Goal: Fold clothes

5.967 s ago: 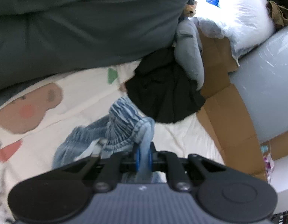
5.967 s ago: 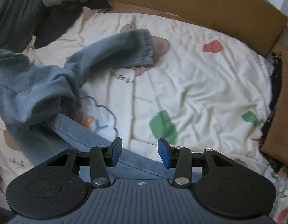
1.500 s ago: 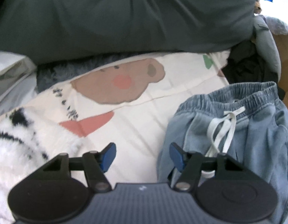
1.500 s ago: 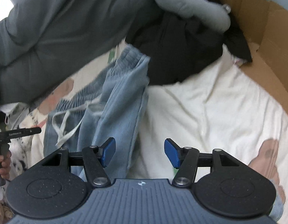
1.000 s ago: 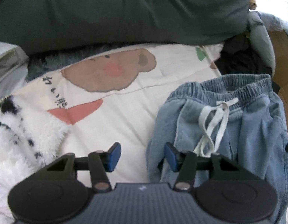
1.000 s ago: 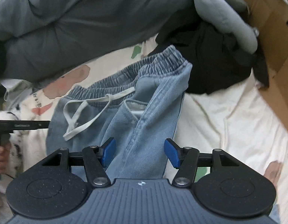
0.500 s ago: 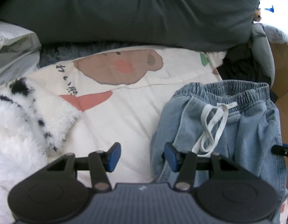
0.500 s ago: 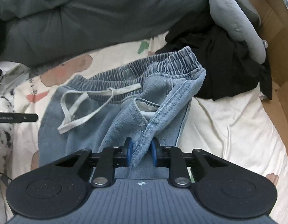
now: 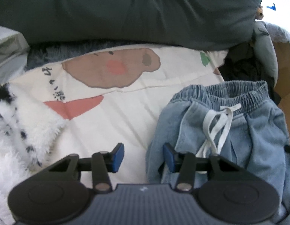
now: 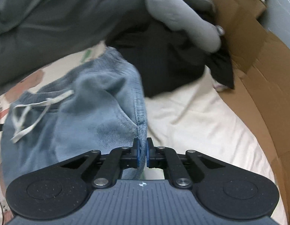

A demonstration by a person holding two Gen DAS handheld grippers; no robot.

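Light blue denim pants (image 9: 238,131) with an elastic waistband and a white drawstring (image 9: 218,125) lie on a cream sheet printed with a cartoon bear (image 9: 111,69). My left gripper (image 9: 144,157) hovers at the pants' left edge. Its jaws are closing; the right pad touches the denim edge, and only sheet shows between the pads. My right gripper (image 10: 142,153) is shut on the side seam of the pants (image 10: 88,101) and lifts that edge into a ridge.
A dark green duvet (image 9: 126,9) fills the back. Black clothing (image 10: 173,61) and a grey garment (image 10: 182,18) lie beyond the pants. A cardboard wall (image 10: 257,60) runs along the right. White fluffy spotted fabric (image 9: 15,131) lies at the left.
My right gripper has shut on the pants' side seam and pulled it toward the right, raising the fabric. The left gripper's pads have drawn slightly closer together at the pants' left edge.
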